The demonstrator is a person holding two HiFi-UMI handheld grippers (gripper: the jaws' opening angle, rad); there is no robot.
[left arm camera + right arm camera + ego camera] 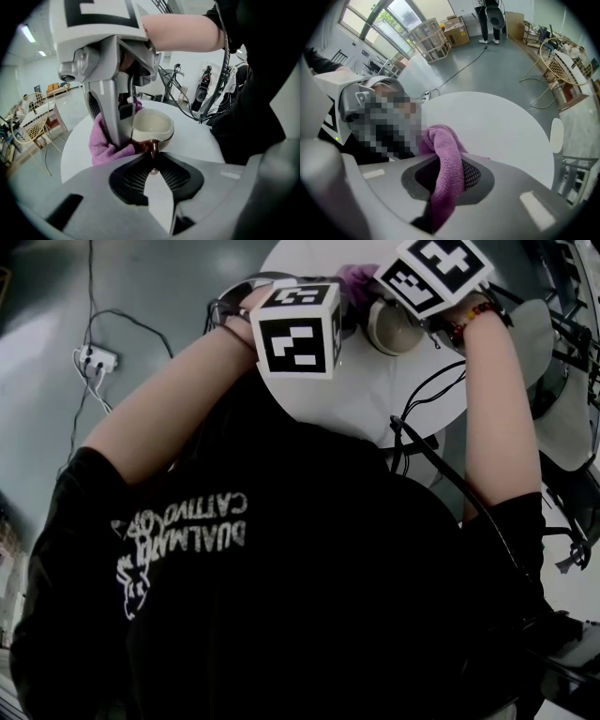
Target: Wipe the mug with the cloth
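The left gripper (153,164) pinches the mug (151,126) by its handle (153,148), table (201,137) beneath the mug; the right gripper (449,176) pinches the cloth (440,140), pressed to the mug's side. Glazed ceramic looks slippery and breakable, so the handle seems the surest hold; the cloth is soft and limp

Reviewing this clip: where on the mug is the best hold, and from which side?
The brown handle: it juts from the mug toward the left tongs, thin enough to pinch. Come in from that side, as they grip it now, leaving rim and wall free for the cloth in the right tongs.
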